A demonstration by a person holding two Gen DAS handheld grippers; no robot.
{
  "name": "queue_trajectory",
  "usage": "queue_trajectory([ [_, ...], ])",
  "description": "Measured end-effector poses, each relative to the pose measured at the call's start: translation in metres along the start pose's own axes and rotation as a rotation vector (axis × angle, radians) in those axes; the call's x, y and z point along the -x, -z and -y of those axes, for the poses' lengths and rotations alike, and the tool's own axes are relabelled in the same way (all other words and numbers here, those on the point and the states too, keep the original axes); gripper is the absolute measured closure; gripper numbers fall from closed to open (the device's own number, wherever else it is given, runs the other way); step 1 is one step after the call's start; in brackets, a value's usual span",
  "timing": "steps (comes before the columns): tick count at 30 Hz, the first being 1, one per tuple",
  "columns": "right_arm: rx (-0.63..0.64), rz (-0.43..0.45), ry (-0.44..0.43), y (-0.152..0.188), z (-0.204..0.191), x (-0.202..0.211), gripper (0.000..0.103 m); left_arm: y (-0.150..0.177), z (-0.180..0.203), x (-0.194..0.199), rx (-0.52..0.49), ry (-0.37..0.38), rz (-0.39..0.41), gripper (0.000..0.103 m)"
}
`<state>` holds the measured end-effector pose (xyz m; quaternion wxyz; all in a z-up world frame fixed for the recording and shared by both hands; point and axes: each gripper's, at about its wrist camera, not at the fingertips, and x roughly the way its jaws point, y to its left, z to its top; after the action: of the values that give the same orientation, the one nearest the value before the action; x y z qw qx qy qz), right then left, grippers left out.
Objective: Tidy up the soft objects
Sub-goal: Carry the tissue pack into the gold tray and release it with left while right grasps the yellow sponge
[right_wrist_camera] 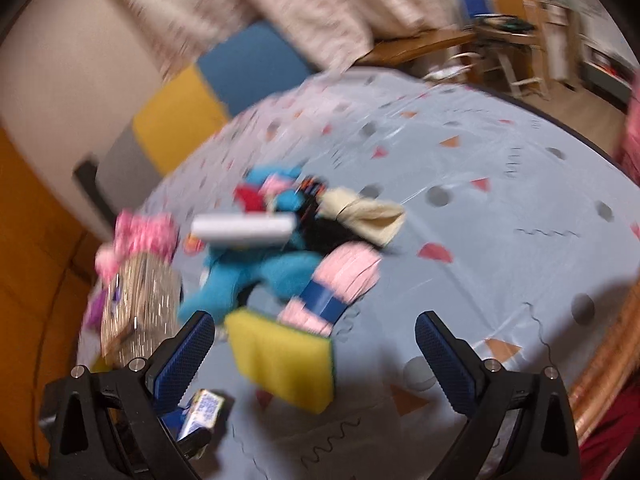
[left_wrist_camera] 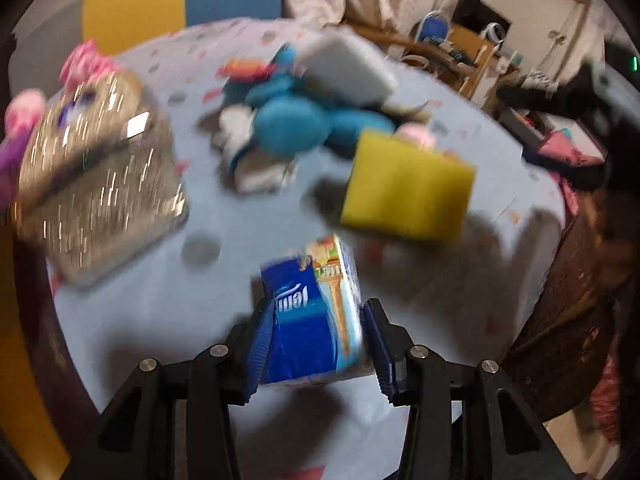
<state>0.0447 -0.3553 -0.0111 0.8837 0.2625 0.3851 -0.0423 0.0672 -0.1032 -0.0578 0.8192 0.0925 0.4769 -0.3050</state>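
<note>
My left gripper is shut on a blue tissue pack, held above the table. The pack also shows low left in the right wrist view. A yellow sponge lies just beyond it; in the right wrist view the sponge sits between my open, empty right gripper's fingers, slightly ahead. Behind lie a blue plush toy, a white sponge, a pink cloth with a blue band and a cream cloth. Both views are blurred.
A glittery gold bag with pink plush toys stands at the left of the round table with the patterned light-blue cloth. The table edge runs close at the right. Yellow and blue wall panels and curtains are behind.
</note>
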Motion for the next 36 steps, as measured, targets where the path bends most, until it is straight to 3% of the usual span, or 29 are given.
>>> queue_trajectory([
  [4, 0.284, -0.129, -0.025, -0.003, -0.045, -0.017, 0.000, 0.017, -0.003, -0.006, 0.003, -0.044, -0.007, 0.041],
  [9, 0.706, -0.208, 0.099, 0.008, -0.100, -0.041, 0.000, 0.025, -0.008, -0.013, 0.035, -0.027, -0.007, 0.042],
  [11, 0.808, -0.250, 0.134, 0.015, -0.112, -0.050, 0.000, 0.026, -0.010, -0.012, 0.047, -0.017, 0.001, 0.050],
  [14, 0.951, -0.308, 0.159, 0.034, -0.126, -0.062, 0.000, 0.029, -0.015, -0.008, 0.056, -0.016, 0.010, 0.051],
  [18, 1.086, -0.359, 0.292, 0.061, -0.126, -0.090, 0.001, 0.029, -0.022, 0.007, 0.074, -0.006, 0.038, 0.051],
  [19, 1.109, -0.366, 0.342, 0.067, -0.124, -0.098, 0.005, 0.031, -0.024, 0.013, 0.082, 0.000, 0.050, 0.051],
  [20, 1.131, -0.395, 0.388, 0.071, -0.122, -0.106, 0.024, 0.031, -0.024, 0.020, 0.090, 0.005, 0.065, 0.051],
  [21, 1.139, -0.404, 0.405, 0.072, -0.121, -0.108, 0.035, 0.030, -0.023, 0.026, 0.095, 0.008, 0.077, 0.051],
  [27, 1.014, -0.332, 0.348, 0.060, -0.131, -0.093, 0.037, 0.035, -0.044, 0.083, 0.197, 0.029, 0.180, 0.051],
  [30, 0.836, -0.280, 0.215, 0.045, -0.135, -0.078, 0.037, 0.041, -0.064, 0.113, 0.278, 0.013, 0.247, 0.051],
  [33, 0.670, -0.305, 0.074, 0.041, -0.132, -0.075, 0.037, 0.050, -0.099, 0.142, 0.371, -0.035, 0.311, 0.051],
  [36, 0.608, -0.361, 0.023, 0.056, -0.130, -0.085, 0.037, 0.062, -0.136, 0.157, 0.451, -0.129, 0.337, 0.051],
])
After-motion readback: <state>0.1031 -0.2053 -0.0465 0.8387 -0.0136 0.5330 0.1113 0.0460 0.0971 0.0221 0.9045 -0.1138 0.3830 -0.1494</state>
